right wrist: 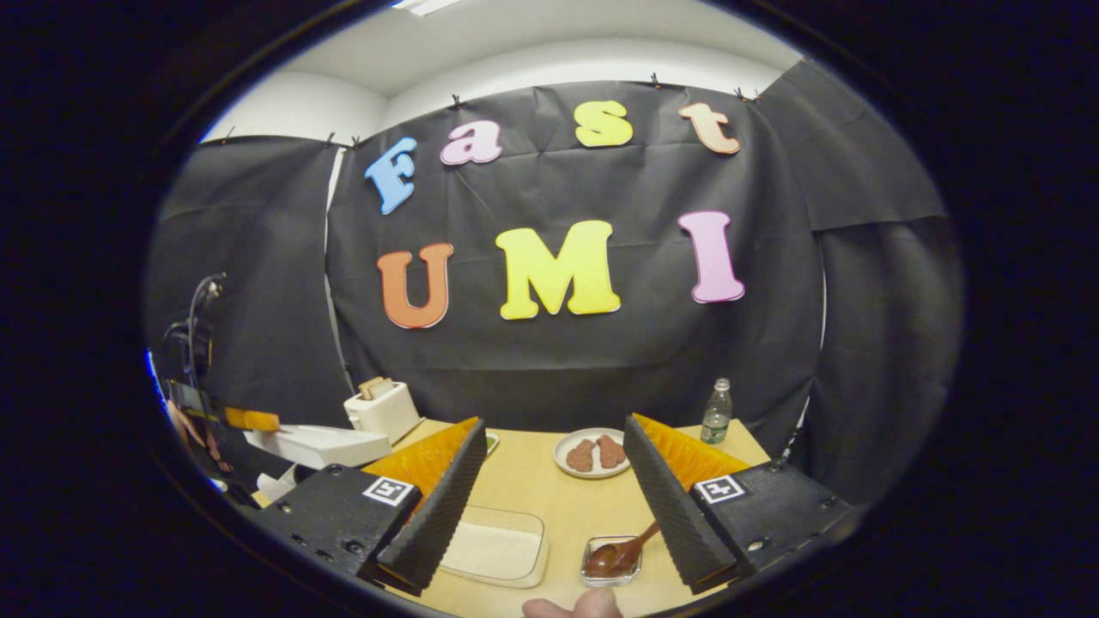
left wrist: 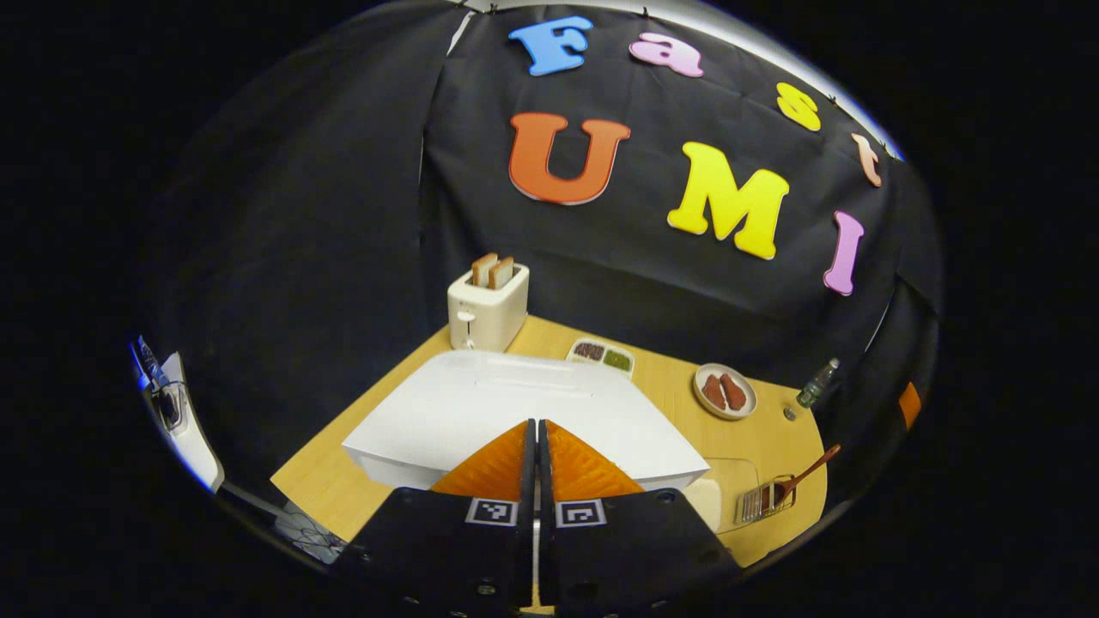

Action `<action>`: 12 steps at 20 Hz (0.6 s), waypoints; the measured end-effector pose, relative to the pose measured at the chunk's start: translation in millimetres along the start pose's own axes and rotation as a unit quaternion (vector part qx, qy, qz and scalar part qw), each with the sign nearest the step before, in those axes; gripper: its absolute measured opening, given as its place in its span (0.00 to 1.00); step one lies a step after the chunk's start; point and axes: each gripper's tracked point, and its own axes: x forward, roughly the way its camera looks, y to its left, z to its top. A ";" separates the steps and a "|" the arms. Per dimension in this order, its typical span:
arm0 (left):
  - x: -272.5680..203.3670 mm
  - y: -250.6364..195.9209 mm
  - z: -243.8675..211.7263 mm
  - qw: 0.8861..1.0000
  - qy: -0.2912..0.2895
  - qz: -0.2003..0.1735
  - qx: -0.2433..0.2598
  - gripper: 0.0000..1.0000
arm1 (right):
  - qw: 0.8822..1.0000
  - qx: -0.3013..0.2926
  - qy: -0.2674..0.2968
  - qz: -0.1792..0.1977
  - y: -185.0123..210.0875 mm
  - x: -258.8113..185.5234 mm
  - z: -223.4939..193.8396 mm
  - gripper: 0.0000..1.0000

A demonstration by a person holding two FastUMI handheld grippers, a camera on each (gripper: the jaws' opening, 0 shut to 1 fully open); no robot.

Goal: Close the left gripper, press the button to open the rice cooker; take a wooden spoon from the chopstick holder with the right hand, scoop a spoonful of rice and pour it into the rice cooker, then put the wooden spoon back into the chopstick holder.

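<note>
in the left gripper view the left gripper (left wrist: 537, 446) sits low over the white rice cooker (left wrist: 515, 412), its two fingers clenched together with nothing between them, tips resting at the near edge of the flat lid; whether they touch the lid cannot be told. the lid is down. just right of the cooker lies a clear rice container (left wrist: 725, 493), and beside that the wire chopstick holder (left wrist: 764, 500) with the wooden spoon (left wrist: 803, 476) leaning out of it toward the right.

in the right gripper view the right gripper (right wrist: 554, 489) hangs level above the table (right wrist: 524, 481), fingers spread wide and released, gripping nothing. a fingertip (right wrist: 571, 608) of the person shows at the bottom edge. between the fingers and below them sit the rice container (right wrist: 498, 545) and the chopstick holder (right wrist: 611, 560), the wooden spoon (right wrist: 622, 554) lying in it with its handle angled up toward the right finger. the rice cooker (right wrist: 322, 445) is off to the left, with the left gripper (right wrist: 249, 419) over it.

farther back on the wooden table stand a white toaster (left wrist: 487, 305) holding two slices, a small divided dish (left wrist: 601, 354), a plate of meat (left wrist: 725, 391) and a bottle (left wrist: 817, 383) near the far corner. black cloth walls close the booth, with a pale ceiling (right wrist: 515, 34) above.
</note>
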 end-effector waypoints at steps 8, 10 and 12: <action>-16.0 -27.0 97.2 0.989 -0.140 -0.025 0.040 0.72 | 0.999 0.019 -0.010 -0.045 -33.8 -23.5 3.7 1.00; -19.6 -32.5 103.7 0.986 -0.158 -0.024 0.055 0.94 | 0.998 0.029 0.001 -0.050 -40.0 -26.6 -4.3 1.00; -30.5 -37.4 104.3 0.983 -0.169 -0.024 0.064 0.95 | 0.998 0.032 0.013 -0.051 -42.5 -29.1 -11.1 1.00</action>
